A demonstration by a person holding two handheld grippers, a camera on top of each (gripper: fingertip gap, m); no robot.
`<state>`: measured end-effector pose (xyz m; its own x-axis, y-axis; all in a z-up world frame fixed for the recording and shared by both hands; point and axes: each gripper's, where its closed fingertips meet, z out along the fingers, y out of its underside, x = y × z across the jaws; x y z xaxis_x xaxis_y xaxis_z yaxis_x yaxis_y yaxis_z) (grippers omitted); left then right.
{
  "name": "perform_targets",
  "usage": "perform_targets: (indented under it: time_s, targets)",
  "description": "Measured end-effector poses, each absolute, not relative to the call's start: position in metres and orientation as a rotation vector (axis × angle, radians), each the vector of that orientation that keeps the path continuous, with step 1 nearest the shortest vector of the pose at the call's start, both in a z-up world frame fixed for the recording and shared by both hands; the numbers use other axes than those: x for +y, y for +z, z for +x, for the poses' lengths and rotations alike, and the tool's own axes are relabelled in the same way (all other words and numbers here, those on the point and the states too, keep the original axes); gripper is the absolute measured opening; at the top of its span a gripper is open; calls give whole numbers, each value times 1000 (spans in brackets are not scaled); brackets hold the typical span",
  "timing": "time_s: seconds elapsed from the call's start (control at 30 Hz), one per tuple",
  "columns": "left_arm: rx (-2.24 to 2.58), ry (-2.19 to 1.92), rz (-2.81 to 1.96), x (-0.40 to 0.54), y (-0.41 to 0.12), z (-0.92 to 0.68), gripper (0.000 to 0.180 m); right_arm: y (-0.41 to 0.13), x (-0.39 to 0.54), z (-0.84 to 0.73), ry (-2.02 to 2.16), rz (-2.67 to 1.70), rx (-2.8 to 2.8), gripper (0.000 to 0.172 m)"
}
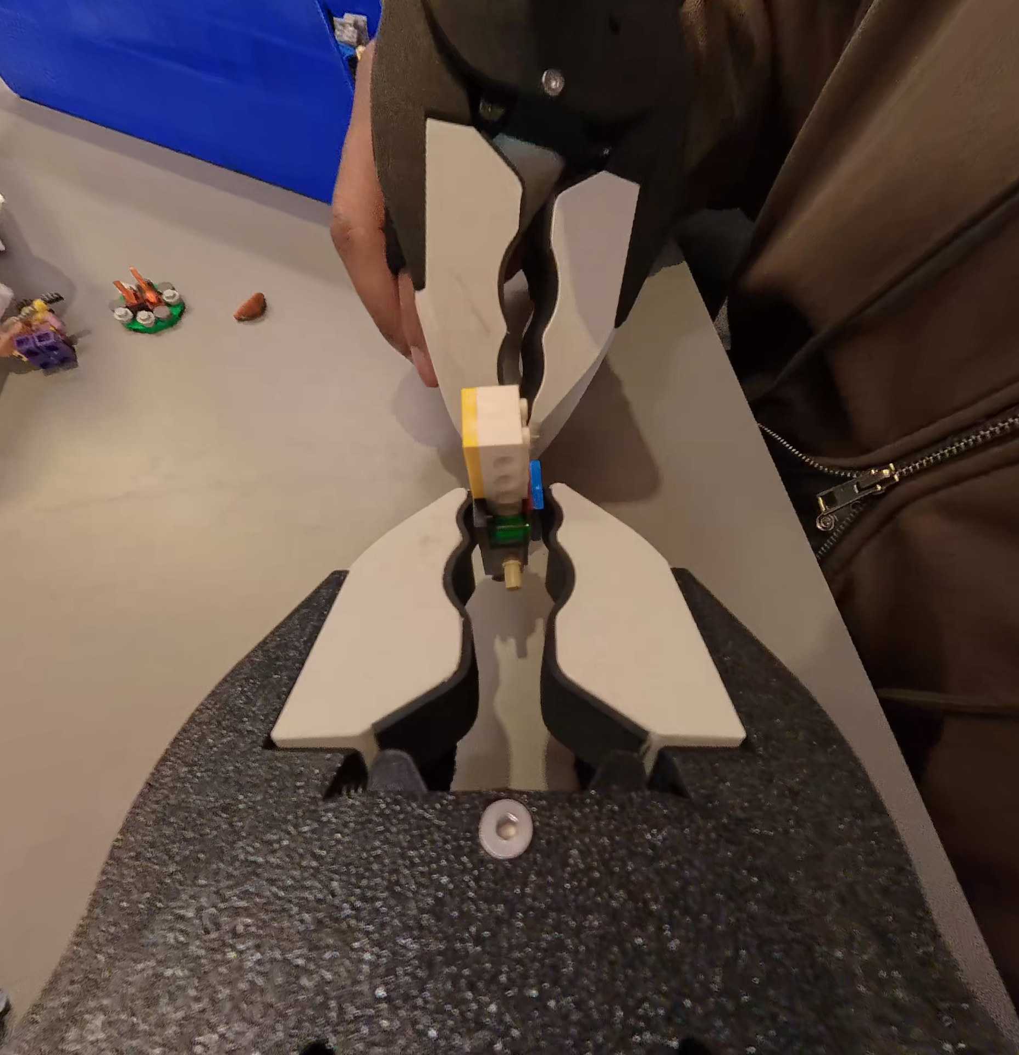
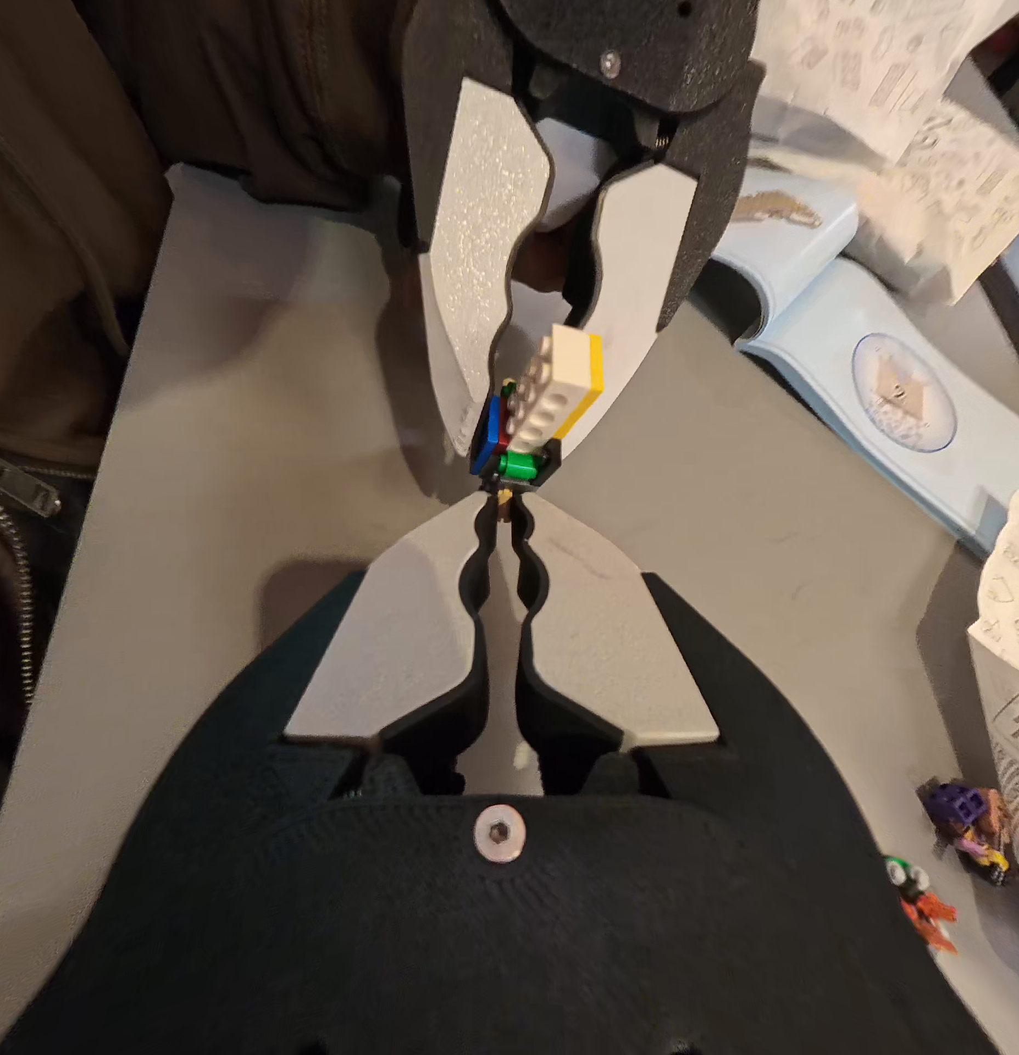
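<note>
- Far left of the left wrist view: a purple-and-tan brick figure (image 1: 33, 337) lies on the grey table (image 1: 210, 456), with a round green brick plate carrying orange pieces (image 1: 147, 305) beside it and a small brown piece (image 1: 250, 306) further right. A blue bin (image 1: 182, 85) stands behind them.
- Centre: the left gripper (image 1: 507, 514) has its fingers clamped on the dark lower end of a small brick assembly (image 1: 496, 439) (white and yellow bricks, blue plate, green round piece, tan peg), held above the table near its edge.
- Facing it, the right gripper (image 2: 502, 505) is nearly closed, its tips pinching the tan peg (image 2: 502, 502) at the assembly's base.
- Right: a person's brown zip jacket (image 1: 895, 399).
- Right wrist view, right side: a light blue booklet (image 2: 895, 399) and printed paper sheets (image 2: 924, 171) on the table.
</note>
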<state>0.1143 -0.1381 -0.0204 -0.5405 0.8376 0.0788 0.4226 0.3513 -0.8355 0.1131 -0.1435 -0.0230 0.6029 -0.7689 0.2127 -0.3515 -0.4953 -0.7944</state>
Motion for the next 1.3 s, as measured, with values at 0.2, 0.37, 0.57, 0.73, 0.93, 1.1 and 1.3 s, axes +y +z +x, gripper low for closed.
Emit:
perform_targets:
  time_s: [0.2,0.37,0.57,0.73,0.93,1.1,1.3]
  targets:
    - [-2057,1164,-1084,-141,-10,116,21,-9,-147,114,-774,-1941,834,5]
    - [-1993,1176,-1060,-141,-6,114,21,-1,-147,112,-736,-1846,826,5]
    - [-1936,1177,-1034,-140,-4,114,21,4,-147,110,-704,-1768,830,4]
    - [-2039,1180,-1014,-143,-16,144,20,20,-173,104,-730,-1626,880,4]
    - [-1943,1210,-808,-152,0,151,20,6,-185,104,-778,-1655,998,5]
    - [-1896,1169,-450,-173,0,156,20,-10,-198,102,-856,-1661,1172,5]
    - [-1846,1166,-361,-176,5,149,20,29,-239,55,-1249,-1537,1354,5]
